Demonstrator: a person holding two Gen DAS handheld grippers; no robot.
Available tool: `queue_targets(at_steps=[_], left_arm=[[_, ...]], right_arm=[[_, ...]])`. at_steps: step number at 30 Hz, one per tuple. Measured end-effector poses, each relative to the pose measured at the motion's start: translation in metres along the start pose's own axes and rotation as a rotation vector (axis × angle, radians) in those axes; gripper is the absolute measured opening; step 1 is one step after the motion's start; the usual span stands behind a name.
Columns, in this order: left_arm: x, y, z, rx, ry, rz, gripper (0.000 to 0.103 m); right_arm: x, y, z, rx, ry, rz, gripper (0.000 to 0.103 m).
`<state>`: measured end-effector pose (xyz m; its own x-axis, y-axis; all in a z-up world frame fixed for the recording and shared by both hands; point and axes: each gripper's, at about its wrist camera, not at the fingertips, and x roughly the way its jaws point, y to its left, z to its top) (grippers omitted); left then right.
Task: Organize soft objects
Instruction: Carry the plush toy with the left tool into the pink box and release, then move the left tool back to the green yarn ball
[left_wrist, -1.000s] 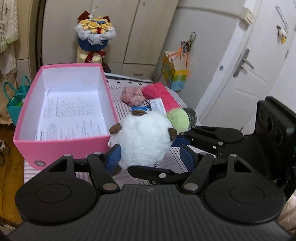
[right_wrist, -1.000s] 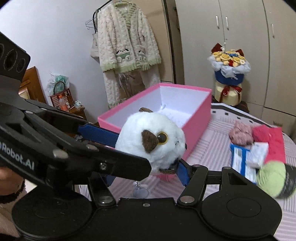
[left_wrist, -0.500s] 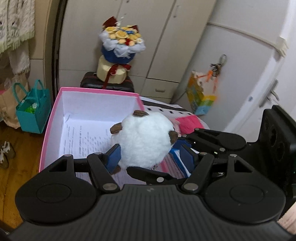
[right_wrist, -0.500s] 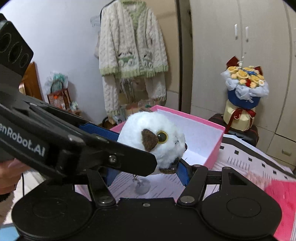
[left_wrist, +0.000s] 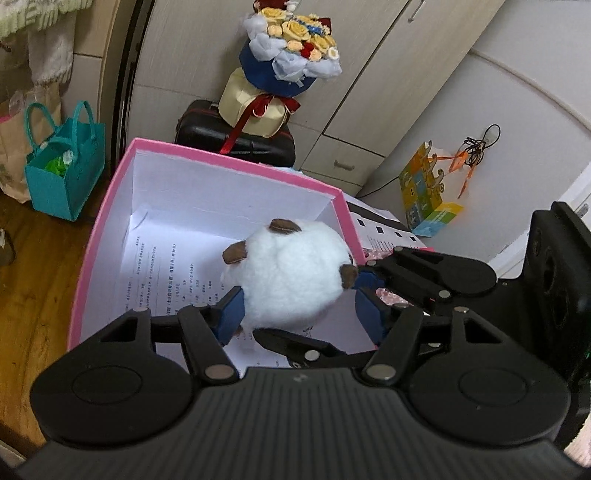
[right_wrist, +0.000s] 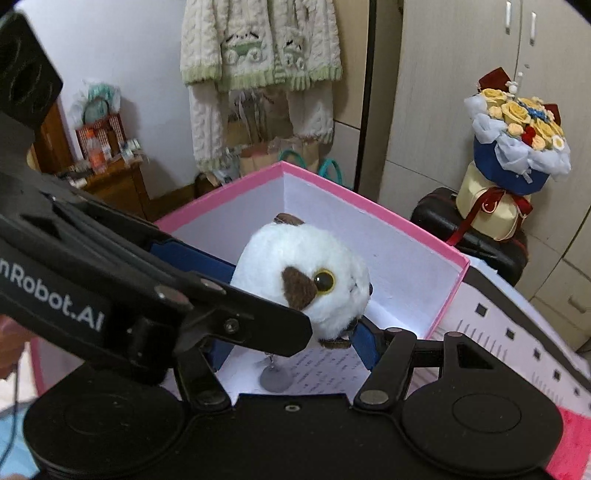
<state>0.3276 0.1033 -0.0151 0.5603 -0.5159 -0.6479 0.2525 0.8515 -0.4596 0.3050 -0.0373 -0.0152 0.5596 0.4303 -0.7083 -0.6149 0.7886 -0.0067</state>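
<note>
White plush toy held by both grippers above the open pink box.

The plush toy (left_wrist: 291, 273) hangs over the box (left_wrist: 236, 162) interior, clear of the printed paper (left_wrist: 155, 273) lining the floor. Left gripper (left_wrist: 299, 310): jaws closing, left blue pad against the plush; right pad shows a gap. Right gripper (right_wrist: 291, 343): blue pads bear on the plush from both sides. A suction cup (right_wrist: 275, 378) dangles beneath the toy. Flower bouquet (left_wrist: 291, 44) stands beyond the box.
</note>
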Motion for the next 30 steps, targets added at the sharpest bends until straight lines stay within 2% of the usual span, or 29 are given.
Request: queue_targets(at_steps=[5, 9, 11, 14, 19, 25, 30], left_arm=[[0.017, 0.007, 0.006, -0.026, 0.023, 0.004, 0.061], [0.02, 0.008, 0.007, -0.016, 0.034, 0.002, 0.06], [0.019, 0.008, 0.008, -0.017, 0.026, -0.008, 0.06], [0.014, 0.005, 0.009, 0.002, 0.017, -0.012, 0.069], [-0.011, -0.013, -0.001, 0.133, -0.005, 0.014, 0.078], [-0.053, -0.031, -0.019, 0.235, -0.002, 0.041, 0.08], [-0.097, -0.056, -0.042, 0.33, -0.048, 0.075, 0.083]], right_arm=[[0.012, 0.001, 0.003, -0.044, 0.03, -0.073, 0.072], [0.013, -0.001, 0.0, -0.038, 0.037, -0.082, 0.072], [0.009, -0.002, -0.002, -0.044, 0.022, -0.089, 0.078], [0.003, -0.003, -0.004, -0.038, 0.005, -0.085, 0.081], [-0.026, 0.001, -0.011, 0.007, -0.04, -0.062, 0.082], [-0.066, 0.011, -0.026, 0.037, -0.058, -0.038, 0.082], [-0.105, 0.03, -0.04, 0.003, -0.077, -0.048, 0.082]])
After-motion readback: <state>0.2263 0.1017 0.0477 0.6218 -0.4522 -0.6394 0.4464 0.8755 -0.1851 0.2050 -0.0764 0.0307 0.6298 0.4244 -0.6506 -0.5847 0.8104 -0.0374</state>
